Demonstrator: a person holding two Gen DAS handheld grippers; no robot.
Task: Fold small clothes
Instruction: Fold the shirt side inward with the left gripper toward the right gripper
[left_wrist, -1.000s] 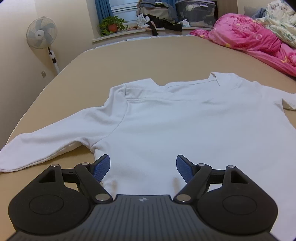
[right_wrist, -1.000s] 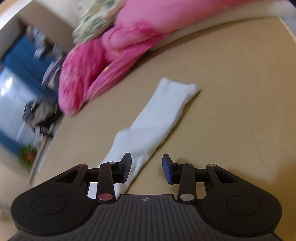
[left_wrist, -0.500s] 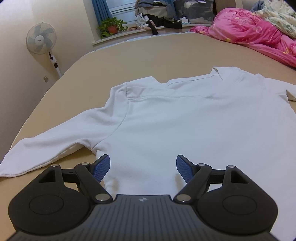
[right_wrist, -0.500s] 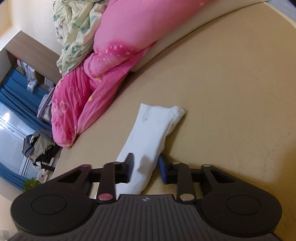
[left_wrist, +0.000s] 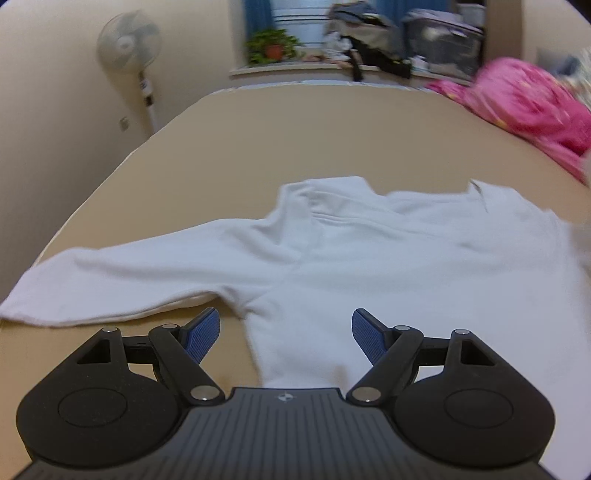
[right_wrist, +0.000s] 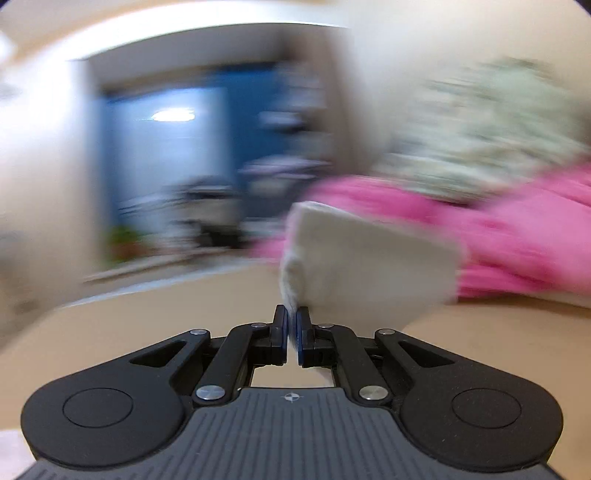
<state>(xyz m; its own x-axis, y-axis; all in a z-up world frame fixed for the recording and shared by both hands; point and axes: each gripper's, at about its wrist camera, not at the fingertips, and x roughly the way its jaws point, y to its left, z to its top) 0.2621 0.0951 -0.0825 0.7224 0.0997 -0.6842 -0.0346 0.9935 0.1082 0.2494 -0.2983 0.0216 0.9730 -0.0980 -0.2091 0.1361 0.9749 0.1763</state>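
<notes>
— Since a moment ago, the right gripper (right_wrist: 292, 325) has lifted the sleeve (right_wrist: 369, 266) off the bed (right_wrist: 110, 332); before, that sleeve was lying flat beside the pink quilt (right_wrist: 517, 236). Do you see it?

— Yes. Its jaws are pressed together on the edge of the white cloth, and the cloth hangs in the air in front of them. That view is very blurred.

— And the left gripper (left_wrist: 286, 332)?

— It has shifted only a little. Its blue pads (left_wrist: 201, 334) stand wide apart, with nothing between them, above the lower edge of the shirt (left_wrist: 406, 266).

— Where is the shirt itself?

— It is spread flat on the tan bed, left sleeve stretched out to the side. Behind are a fan (left_wrist: 129, 40) and a plant (left_wrist: 271, 46) on the sill.
</notes>
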